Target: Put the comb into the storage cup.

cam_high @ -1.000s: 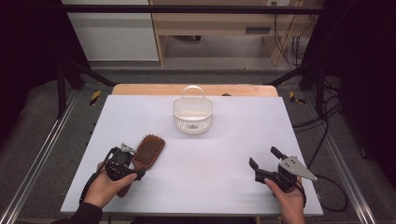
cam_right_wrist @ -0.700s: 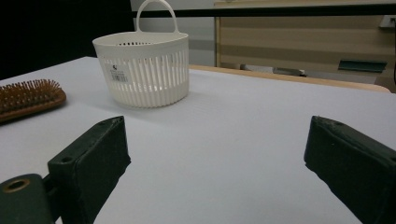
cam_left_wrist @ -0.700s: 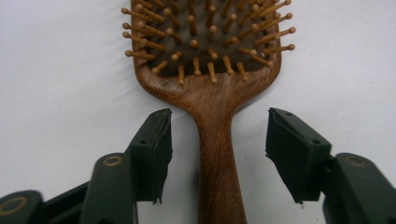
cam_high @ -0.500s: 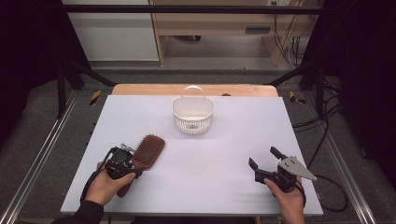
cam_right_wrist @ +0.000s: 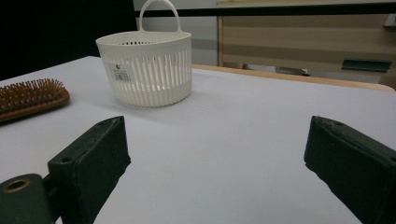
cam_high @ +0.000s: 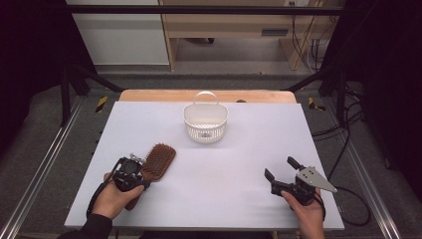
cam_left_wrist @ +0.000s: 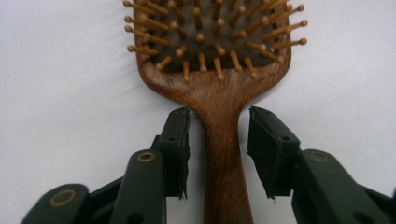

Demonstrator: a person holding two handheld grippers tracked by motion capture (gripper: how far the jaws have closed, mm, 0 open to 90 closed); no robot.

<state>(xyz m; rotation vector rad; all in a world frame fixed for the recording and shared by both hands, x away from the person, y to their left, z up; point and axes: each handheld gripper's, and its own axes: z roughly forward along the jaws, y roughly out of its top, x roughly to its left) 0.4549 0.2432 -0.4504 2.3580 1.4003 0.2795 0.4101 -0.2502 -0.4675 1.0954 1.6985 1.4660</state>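
Two grippers: left gripper (cam_high: 144, 175) jaws just closing around the hairbrush (cam_left_wrist: 219, 70) handle, not yet gripping; right gripper (cam_high: 282, 172) wide open.
Left to do: hairbrush lay flat, well short of the basket (cam_high: 205, 121).

Left gripper (cam_left_wrist: 218, 140) closing; right gripper (cam_right_wrist: 219, 163) agape

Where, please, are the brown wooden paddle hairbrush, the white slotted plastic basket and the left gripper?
Brown wooden paddle hairbrush (cam_left_wrist: 219, 100), left gripper view, neck below the bristles.
White slotted plastic basket (cam_high: 205, 124), high view, front wall.
Left gripper (cam_left_wrist: 218, 135), left gripper view, midway between fingertips.
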